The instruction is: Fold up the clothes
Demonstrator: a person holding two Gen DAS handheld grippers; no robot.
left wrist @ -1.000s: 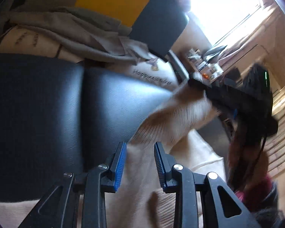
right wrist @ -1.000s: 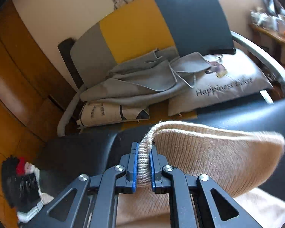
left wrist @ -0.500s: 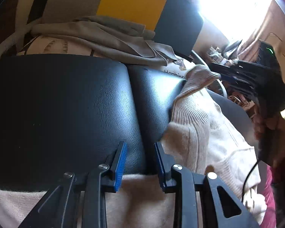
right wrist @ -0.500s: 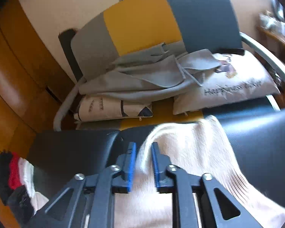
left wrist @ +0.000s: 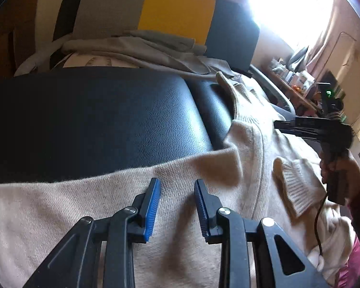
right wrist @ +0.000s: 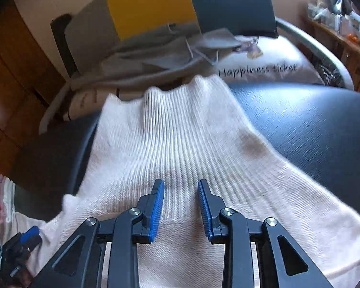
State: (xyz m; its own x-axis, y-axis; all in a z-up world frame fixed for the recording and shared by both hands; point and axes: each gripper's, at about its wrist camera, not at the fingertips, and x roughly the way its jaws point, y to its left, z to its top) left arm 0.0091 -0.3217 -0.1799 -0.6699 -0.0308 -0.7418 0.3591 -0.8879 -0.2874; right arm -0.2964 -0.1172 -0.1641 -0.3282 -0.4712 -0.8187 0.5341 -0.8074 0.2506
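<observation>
Black leather seat (left wrist: 96, 120), cushions behind. Cream sweater (right wrist: 192, 148) spread flat across it, one cuff (left wrist: 297, 187) laid inward. Right gripper (right wrist: 181, 204) just opening, nothing clamped; left gripper (left wrist: 177, 204) parted, empty. Folding barely begun, seemingly.

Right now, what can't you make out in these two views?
- Left wrist: window blown out by glare; shelf clutter too small.
- Left wrist: sweater cut off by the bottom edge.
- Right wrist: sweater's far hem blurred; left gripper cut off at the corner.
</observation>
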